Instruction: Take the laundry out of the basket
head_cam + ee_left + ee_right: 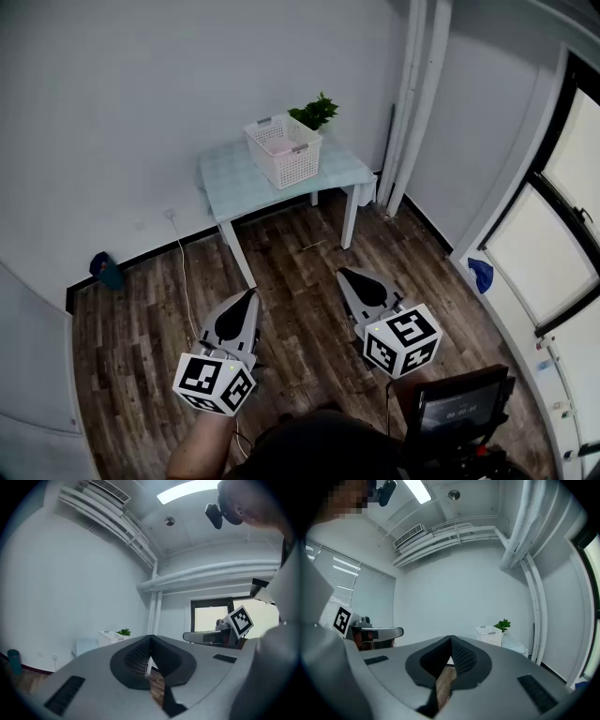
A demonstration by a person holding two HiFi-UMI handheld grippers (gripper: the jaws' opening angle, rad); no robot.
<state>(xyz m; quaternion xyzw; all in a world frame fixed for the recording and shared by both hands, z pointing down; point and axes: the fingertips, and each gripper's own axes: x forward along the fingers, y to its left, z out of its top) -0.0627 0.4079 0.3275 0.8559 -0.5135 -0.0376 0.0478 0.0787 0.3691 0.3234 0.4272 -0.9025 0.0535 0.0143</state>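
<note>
A white slatted laundry basket (283,149) stands on a small table (234,186) with a pale cloth, against the far wall. Something pale pink lies inside it. In the right gripper view the basket (489,635) is small and distant; in the left gripper view it (108,637) is a faint white shape. My left gripper (251,294) and right gripper (343,275) are held level over the wood floor, well short of the table. The tips of both meet, with nothing between them.
A green potted plant (315,112) stands behind the basket. White pipes (414,94) run up the corner to the right of the table. A cable (182,272) trails across the floor at left. A blue object (105,270) lies by the left wall and another (481,275) by the window.
</note>
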